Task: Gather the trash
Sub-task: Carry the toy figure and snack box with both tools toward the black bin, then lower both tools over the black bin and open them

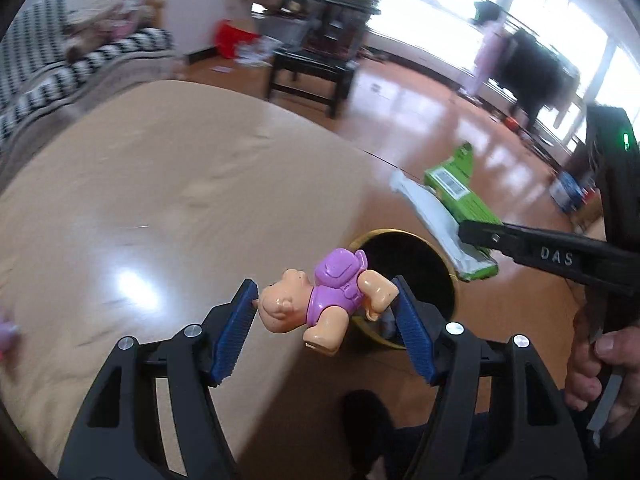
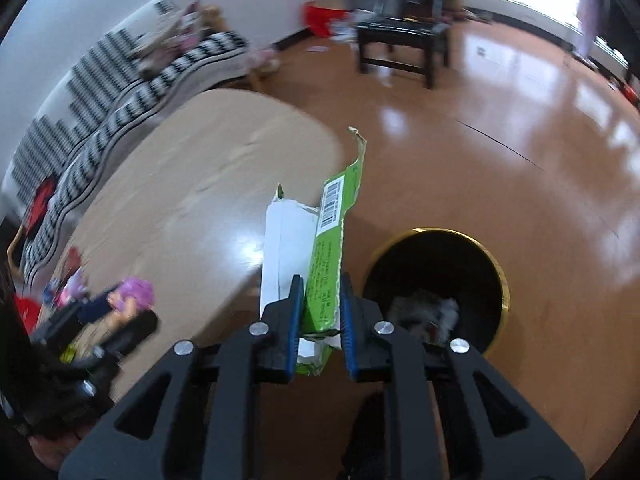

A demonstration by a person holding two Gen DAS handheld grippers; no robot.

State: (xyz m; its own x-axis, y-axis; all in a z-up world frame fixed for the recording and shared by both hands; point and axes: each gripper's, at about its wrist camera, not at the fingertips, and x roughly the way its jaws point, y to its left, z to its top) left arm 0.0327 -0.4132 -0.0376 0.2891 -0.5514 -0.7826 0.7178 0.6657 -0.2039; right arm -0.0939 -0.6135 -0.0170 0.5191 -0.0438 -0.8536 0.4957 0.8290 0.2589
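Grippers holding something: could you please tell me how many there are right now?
2: the left gripper holds a toy figure; the right gripper clamps a torn green box beside the bin.

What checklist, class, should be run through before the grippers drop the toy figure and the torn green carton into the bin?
1. Left gripper grips the toy figure: ok, both pads touch it.
2. Right gripper grips the torn green carton: ok, the pads are shut on its lower end.
3. Bin mouth open: ok, with some trash already at the bottom.
4. Toy figure over the bin: cannot tell; in the left wrist view it overlaps the near rim only.
5. Carton over the bin: not ok; in the right wrist view it stands left of the rim.
6. Grippers apart from each other: ok, a gap shows between them.
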